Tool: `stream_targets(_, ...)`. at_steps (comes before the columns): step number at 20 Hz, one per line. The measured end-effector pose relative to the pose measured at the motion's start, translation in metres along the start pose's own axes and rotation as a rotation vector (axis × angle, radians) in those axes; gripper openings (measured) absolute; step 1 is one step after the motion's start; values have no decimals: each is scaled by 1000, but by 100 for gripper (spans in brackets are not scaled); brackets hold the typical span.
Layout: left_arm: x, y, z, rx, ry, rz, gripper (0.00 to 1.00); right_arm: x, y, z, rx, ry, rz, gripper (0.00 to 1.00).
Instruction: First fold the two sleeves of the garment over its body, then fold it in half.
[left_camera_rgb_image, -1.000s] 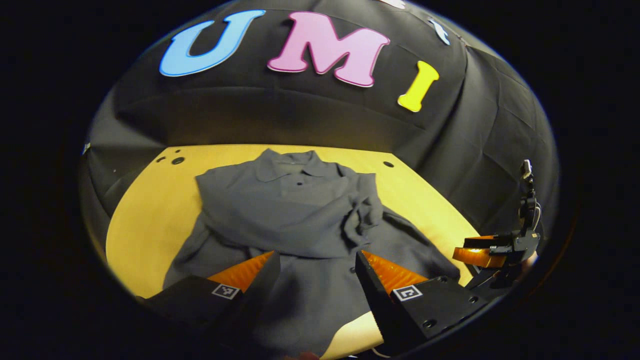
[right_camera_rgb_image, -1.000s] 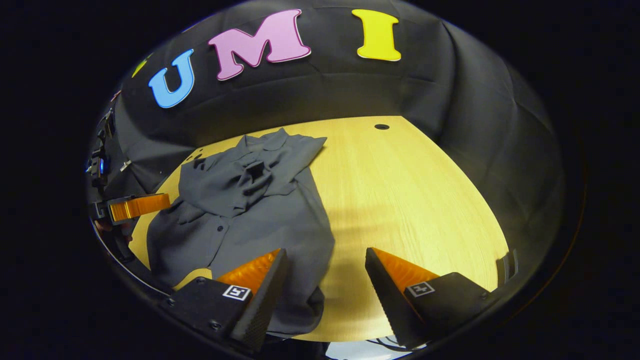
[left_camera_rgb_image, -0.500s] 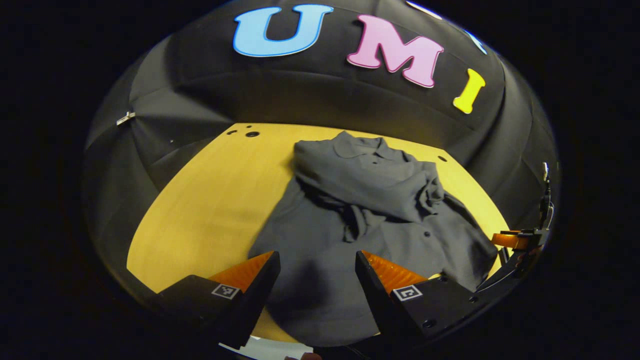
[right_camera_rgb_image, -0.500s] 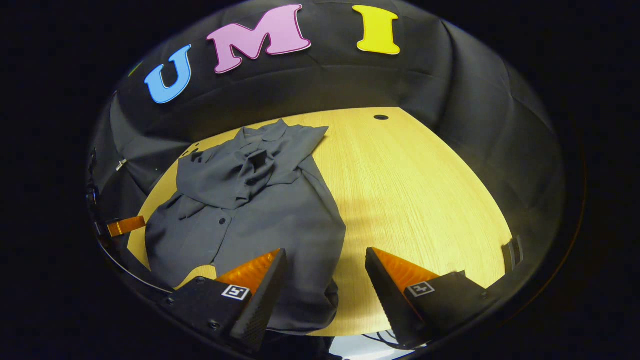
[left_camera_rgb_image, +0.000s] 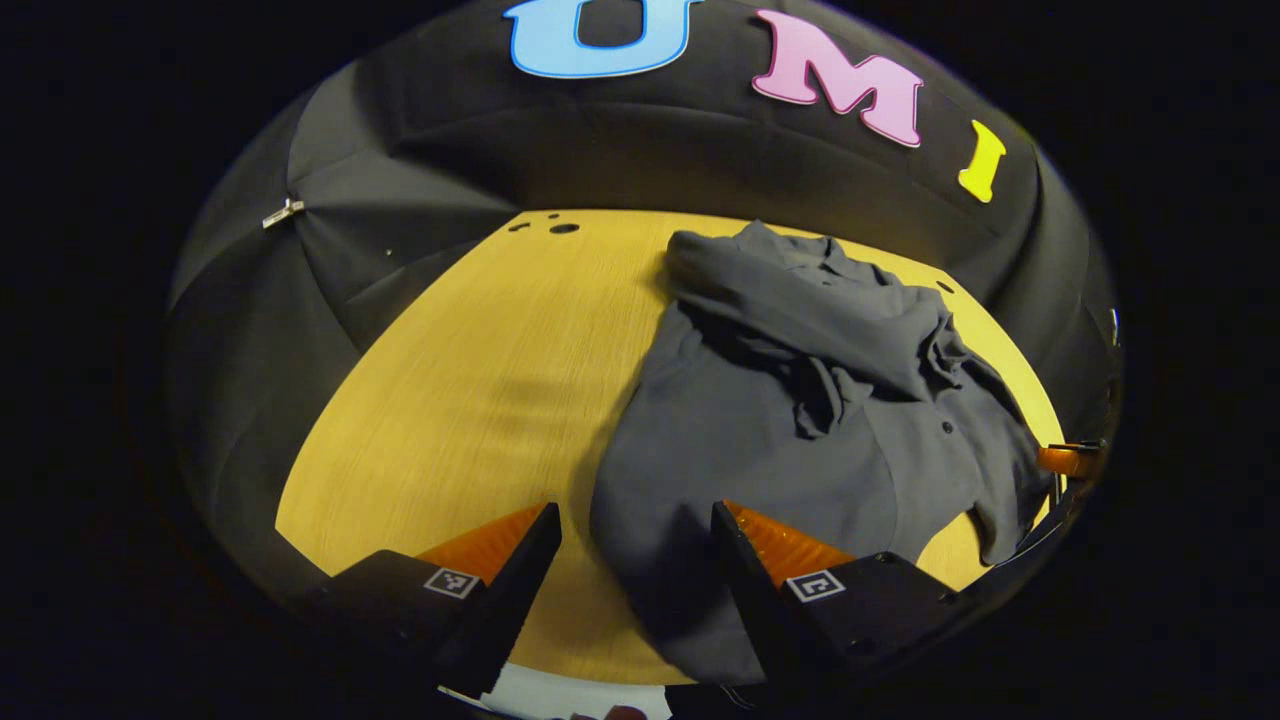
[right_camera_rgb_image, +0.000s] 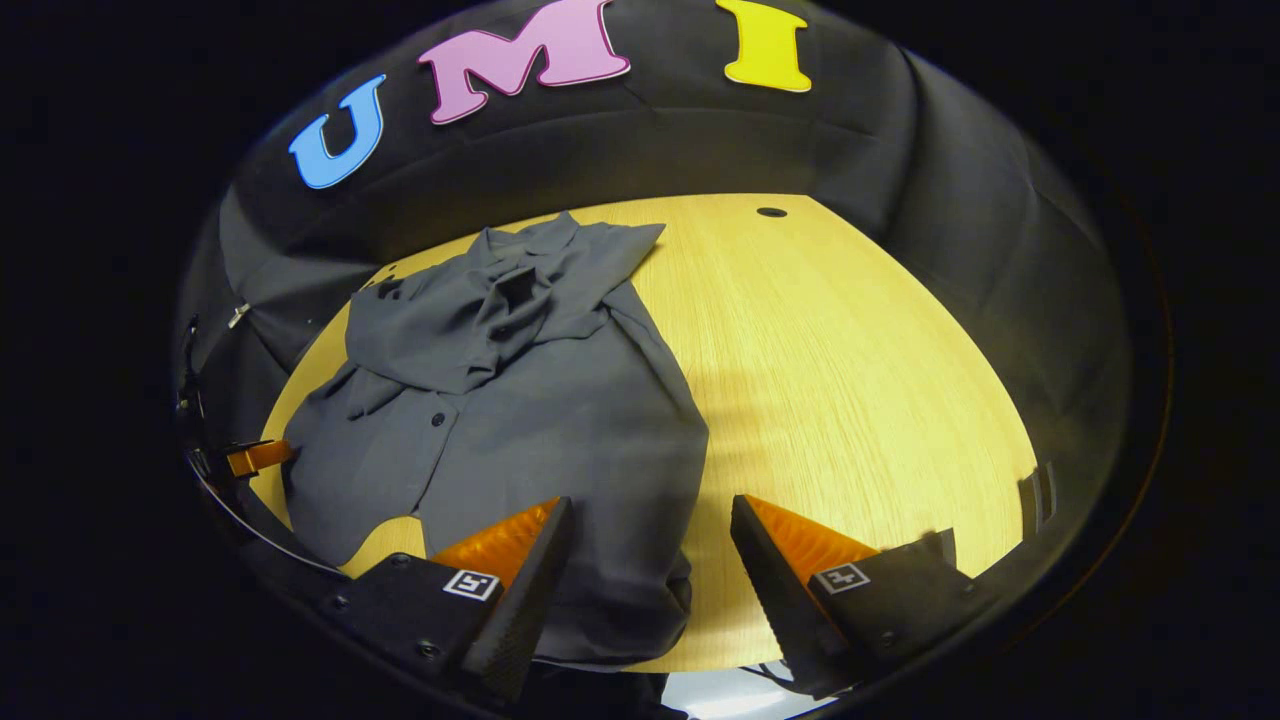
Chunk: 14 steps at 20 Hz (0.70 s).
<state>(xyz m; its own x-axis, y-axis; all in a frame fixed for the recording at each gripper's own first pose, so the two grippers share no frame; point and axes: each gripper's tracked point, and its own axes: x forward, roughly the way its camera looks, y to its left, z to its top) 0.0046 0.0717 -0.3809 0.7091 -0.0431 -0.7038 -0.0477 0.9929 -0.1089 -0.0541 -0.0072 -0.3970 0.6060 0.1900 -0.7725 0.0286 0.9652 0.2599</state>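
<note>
A dark grey collared shirt (left_camera_rgb_image: 800, 400) lies on the yellow wooden table (left_camera_rgb_image: 470, 380), collar at the far end, both sleeves bunched over its chest. In the right gripper view the shirt (right_camera_rgb_image: 520, 390) covers the table's left half. My left gripper (left_camera_rgb_image: 632, 560) is open above the shirt's near left hem corner, nothing between its fingers. My right gripper (right_camera_rgb_image: 648, 555) is open over the shirt's near right hem corner, also holding nothing. The right gripper (left_camera_rgb_image: 1070, 460) peeks in at the far right of the left gripper view, and the left gripper (right_camera_rgb_image: 255, 458) at the far left of the right gripper view.
Black cloth walls surround the table on the far and lateral sides. Small round holes (left_camera_rgb_image: 563, 228) sit near the table's far left corner, and another hole (right_camera_rgb_image: 771, 212) near the far right. Bare tabletop (right_camera_rgb_image: 850, 380) stretches right of the shirt.
The left gripper has swung left and back, from over the shirt's middle to its near left hem corner. The right gripper shifted slightly over the near right hem. Both stayed open.
</note>
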Motion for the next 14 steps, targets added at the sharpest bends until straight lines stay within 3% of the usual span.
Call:
stream_targets(9,25,-16,-8,86,66,4,96,24,13,-20,-59,60,15,97)
stream_targets(14,24,-19,-13,61,75,-7,95,31,17,-20,-153,34,-1,100)
